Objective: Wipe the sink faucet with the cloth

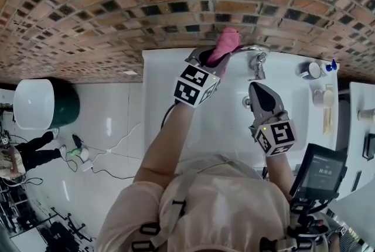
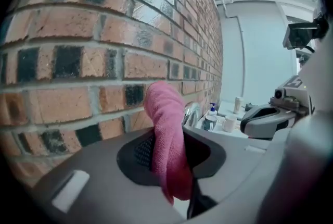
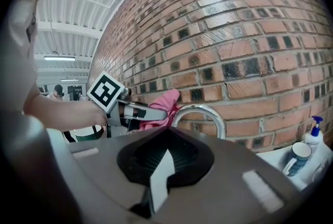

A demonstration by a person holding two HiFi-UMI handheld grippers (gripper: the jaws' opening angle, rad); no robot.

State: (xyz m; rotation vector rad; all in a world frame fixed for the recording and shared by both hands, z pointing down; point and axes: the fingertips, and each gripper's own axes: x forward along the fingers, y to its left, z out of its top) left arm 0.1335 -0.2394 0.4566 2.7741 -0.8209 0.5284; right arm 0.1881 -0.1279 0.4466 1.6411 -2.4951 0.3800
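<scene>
Head view: my left gripper reaches to the back of the white sink, close against the brick wall, and pinches a pink cloth. The cloth sits at the left end of the chrome faucet's arched spout, touching it or just beside it; I cannot tell which from here. My right gripper hangs over the basin just in front of the faucet's base, apart from it. On the white desk that holds the sink, a dark mug and a blue-topped soap bottle stand to the right of the faucet, by the wall.

In the left gripper view my left gripper is clamped on the pink cloth, which rises in a thick fold above it. The faucet shows right behind the fold, and my right gripper shows off to the right.

In the right gripper view my right gripper is pressed together with nothing in it; only a thin white sliver shows through. Beyond it the faucet arches in front of the bricks, with the cloth and left gripper at the spout's left side. The mug and soap bottle stand at lower right.
</scene>
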